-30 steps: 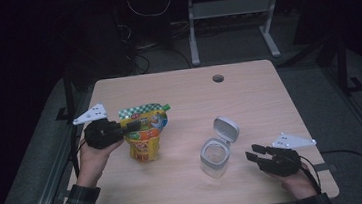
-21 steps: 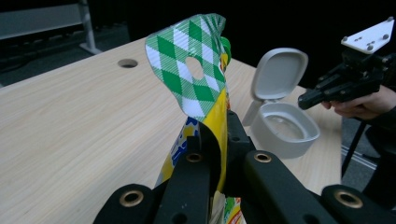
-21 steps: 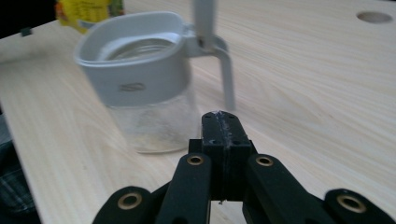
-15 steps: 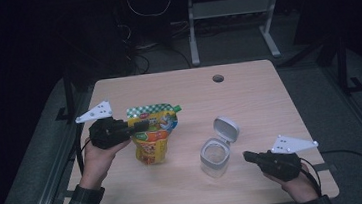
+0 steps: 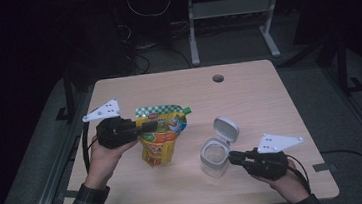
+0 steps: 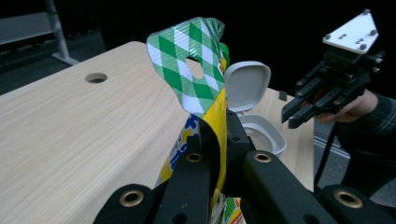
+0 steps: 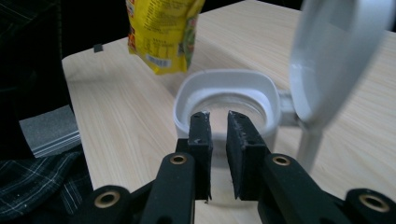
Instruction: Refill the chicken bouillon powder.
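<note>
Left tool grasping the pouch; right tool at the container.

The left tool (image 5: 144, 128) is gripping the yellow foil snack pouch with a green-and-white chequered top (image 5: 160, 136) just below its top band, its jaws clenched on the foil, and is holding the pouch upright and clear of the light wooden worktop (image 5: 248, 95), toward the left edge. The clear plastic container with a white rim and an open white hinged lid (image 5: 215, 156) is standing near the front edge, right of centre, well apart from the pouch. The right tool (image 5: 234, 158) is sitting just beside the container's right wall, its jaws nearly together with a narrow gap between them, grasping nothing. In the right gripper view the jaws are pointing at the container rim (image 7: 224, 88).
</note>
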`<state>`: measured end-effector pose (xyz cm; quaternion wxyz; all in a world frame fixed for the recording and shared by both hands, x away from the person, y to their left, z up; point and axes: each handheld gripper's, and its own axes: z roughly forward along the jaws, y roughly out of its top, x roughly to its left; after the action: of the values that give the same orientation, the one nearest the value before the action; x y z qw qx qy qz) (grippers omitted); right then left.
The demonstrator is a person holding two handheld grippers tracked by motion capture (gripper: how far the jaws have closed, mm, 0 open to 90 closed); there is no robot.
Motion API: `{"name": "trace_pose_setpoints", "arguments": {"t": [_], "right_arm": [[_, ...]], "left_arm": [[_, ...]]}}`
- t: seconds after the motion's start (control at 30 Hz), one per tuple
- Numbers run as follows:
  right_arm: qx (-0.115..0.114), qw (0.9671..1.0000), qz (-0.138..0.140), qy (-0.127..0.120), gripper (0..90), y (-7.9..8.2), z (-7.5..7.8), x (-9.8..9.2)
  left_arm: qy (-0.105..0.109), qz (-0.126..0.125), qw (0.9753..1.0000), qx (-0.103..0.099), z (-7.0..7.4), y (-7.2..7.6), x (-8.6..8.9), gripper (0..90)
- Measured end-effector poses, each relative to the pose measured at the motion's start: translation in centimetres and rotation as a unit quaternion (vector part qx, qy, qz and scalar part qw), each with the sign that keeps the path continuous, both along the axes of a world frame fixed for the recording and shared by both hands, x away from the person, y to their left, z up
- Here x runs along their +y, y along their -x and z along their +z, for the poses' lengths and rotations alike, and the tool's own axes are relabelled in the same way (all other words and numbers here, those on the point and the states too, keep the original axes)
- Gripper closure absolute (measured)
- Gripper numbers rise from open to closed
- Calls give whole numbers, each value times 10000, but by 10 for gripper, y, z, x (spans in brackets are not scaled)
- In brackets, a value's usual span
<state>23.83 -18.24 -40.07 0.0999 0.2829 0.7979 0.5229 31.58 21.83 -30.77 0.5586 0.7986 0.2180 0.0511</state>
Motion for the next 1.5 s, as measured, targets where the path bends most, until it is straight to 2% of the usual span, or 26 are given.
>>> {"name": "trace_pose_setpoints", "arguments": {"t": [0.23,0.47,0.67,0.87,1.1,1.2,1.4,1.43,1.47,1.5], "right_arm": [[-44,9997,246,-58,734,-13,7,27],[-93,9993,306,-198,692,-25,15,48],[-250,9987,313,-311,633,-31,31,57],[-350,9975,280,-541,584,-37,45,62],[-421,9958,275,-763,551,-44,54,67],[-432,9953,290,-822,603,-47,55,69],[-597,9955,133,-719,707,-41,55,71],[-582,9956,133,-729,733,-41,55,72],[-585,9957,168,-693,811,-41,54,72],[-634,9956,135,-682,818,-41,53,73]], "left_arm": [[4,-171,9999,-18,2,5,-8,900],[19,-298,9996,4,2,9,-13,900],[13,-350,9994,9,1,15,-13,900],[24,-399,9992,79,-3,19,-10,900],[3,-479,9988,108,-4,21,-12,900],[-8,-481,9988,98,-5,22,-14,900],[112,-338,9993,140,-5,21,-11,900],[125,-317,9994,114,-5,21,-11,900],[138,-303,9994,107,-5,21,-11,900],[99,-280,9995,76,-5,22,-12,900]]}}
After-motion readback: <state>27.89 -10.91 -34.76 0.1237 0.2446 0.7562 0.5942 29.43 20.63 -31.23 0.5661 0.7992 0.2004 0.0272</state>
